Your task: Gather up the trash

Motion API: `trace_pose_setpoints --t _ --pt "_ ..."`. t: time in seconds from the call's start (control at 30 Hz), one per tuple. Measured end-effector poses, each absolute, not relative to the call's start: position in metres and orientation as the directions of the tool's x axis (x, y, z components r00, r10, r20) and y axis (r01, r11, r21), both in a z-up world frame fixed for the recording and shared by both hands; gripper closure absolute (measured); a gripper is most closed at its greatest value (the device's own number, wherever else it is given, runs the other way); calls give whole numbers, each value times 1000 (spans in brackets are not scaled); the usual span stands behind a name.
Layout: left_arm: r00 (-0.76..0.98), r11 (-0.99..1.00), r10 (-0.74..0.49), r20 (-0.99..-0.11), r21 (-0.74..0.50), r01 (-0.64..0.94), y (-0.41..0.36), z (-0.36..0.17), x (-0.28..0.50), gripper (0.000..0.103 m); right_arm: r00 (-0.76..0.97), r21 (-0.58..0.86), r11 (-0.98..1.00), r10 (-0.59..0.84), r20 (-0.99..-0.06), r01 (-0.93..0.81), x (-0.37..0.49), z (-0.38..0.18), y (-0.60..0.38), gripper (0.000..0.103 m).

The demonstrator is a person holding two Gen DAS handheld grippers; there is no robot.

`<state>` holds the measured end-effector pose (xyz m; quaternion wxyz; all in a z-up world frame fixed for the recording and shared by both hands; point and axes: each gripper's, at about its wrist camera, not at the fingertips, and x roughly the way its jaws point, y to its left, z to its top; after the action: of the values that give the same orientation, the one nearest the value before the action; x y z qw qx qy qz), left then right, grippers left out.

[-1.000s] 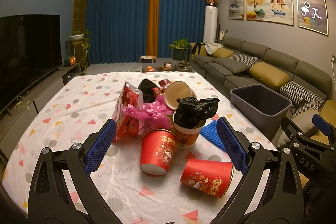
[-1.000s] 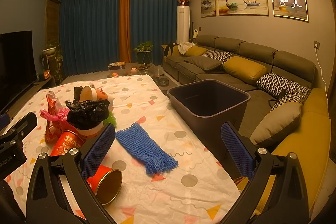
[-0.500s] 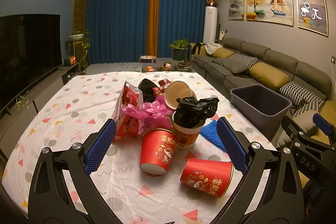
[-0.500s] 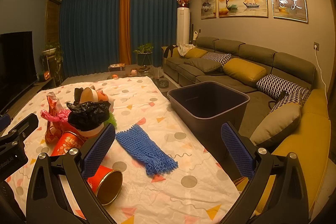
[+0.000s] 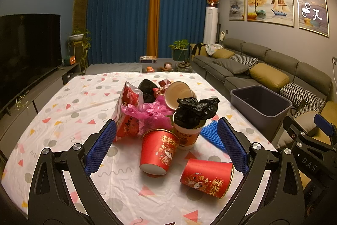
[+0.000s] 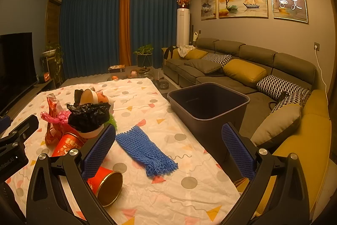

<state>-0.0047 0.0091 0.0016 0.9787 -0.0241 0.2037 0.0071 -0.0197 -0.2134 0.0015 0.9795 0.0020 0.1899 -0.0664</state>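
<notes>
Trash lies heaped on the table: an upside-down red paper cup (image 5: 158, 152), a red cup on its side (image 5: 207, 177), a noodle cup stuffed with a black bag (image 5: 193, 117), a pink bag (image 5: 151, 112), a red snack packet (image 5: 128, 111) and a blue knitted cloth (image 6: 145, 149). My left gripper (image 5: 166, 149) is open and empty, hovering just before the red cups. My right gripper (image 6: 168, 149) is open and empty above the table's right edge, near the cloth. The grey bin (image 6: 208, 107) stands beside the table on the right; it also shows in the left wrist view (image 5: 261, 102).
The table wears a white cloth with coloured dots and triangles (image 5: 84, 98). A grey sofa with yellow and patterned cushions (image 6: 242, 71) runs along the right wall behind the bin. A TV (image 5: 27, 45) on a low cabinet stands at the left.
The right wrist view has tilted slightly upward, showing more ceiling. The left gripper and the trash have not visibly moved.
</notes>
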Motion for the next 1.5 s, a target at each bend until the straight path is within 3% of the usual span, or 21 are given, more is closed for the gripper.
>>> trace_pose_setpoints --t 0.87,1.2,1.43,1.5 --pt "922 996 8 -387 -76 -40 21 -6 -5 9 933 -23 994 -112 -342 111 -16 0 -211 5" --pt "917 987 65 -394 -111 -118 58 -16 8 9 941 -26 999 9 -338 -19 4 -11 -177 5" --pt "906 975 108 -410 -136 -178 86 -24 18 9 933 -33 992 104 -344 -122 25 -18 -140 14" --pt "903 972 117 -414 -138 -190 92 -25 22 9 926 -31 989 124 -356 -144 35 -20 -130 23"
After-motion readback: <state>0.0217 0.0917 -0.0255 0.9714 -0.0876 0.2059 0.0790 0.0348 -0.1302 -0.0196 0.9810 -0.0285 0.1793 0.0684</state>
